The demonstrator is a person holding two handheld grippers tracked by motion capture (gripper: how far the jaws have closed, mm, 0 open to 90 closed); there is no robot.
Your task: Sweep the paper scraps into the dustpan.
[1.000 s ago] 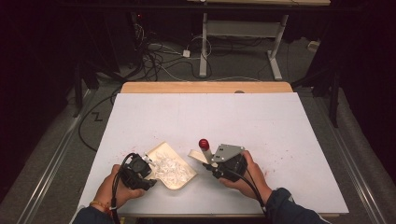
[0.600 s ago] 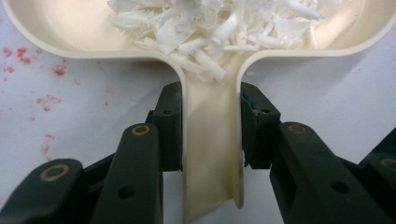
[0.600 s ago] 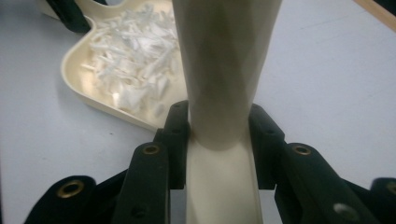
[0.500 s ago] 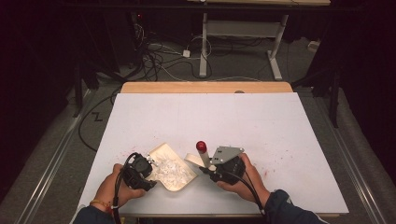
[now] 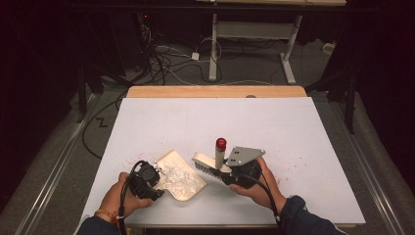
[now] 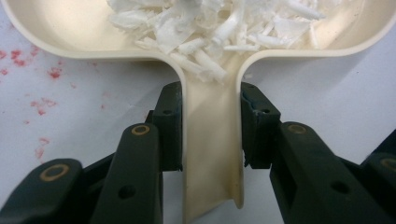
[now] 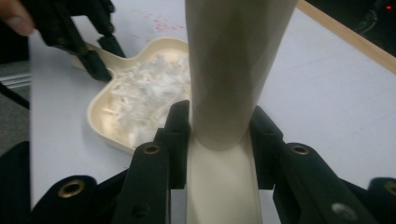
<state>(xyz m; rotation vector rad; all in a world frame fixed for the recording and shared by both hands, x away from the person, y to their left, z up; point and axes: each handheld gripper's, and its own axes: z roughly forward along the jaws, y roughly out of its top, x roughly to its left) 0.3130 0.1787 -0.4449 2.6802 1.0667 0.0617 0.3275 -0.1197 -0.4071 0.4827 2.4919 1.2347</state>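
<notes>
Left gripper (image 6: 210, 121) clamps the handle of the dustpan (image 5: 182, 177) full of white shreds (image 6: 219, 23), right gripper (image 7: 219, 130) clamps the brush (image 5: 211, 164) just beside the pan mouth; judgement: keep the pan flat, sweep short strokes toward it.

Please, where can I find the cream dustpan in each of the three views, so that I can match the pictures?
High view: the dustpan lies low and left of centre on the table, between the two grippers.
Left gripper view: its tray crosses the top; the handle runs down between the jaws.
Right gripper view: left of centre, behind the brush handle.
Shared landmark: the white shreds in the tray.
</notes>
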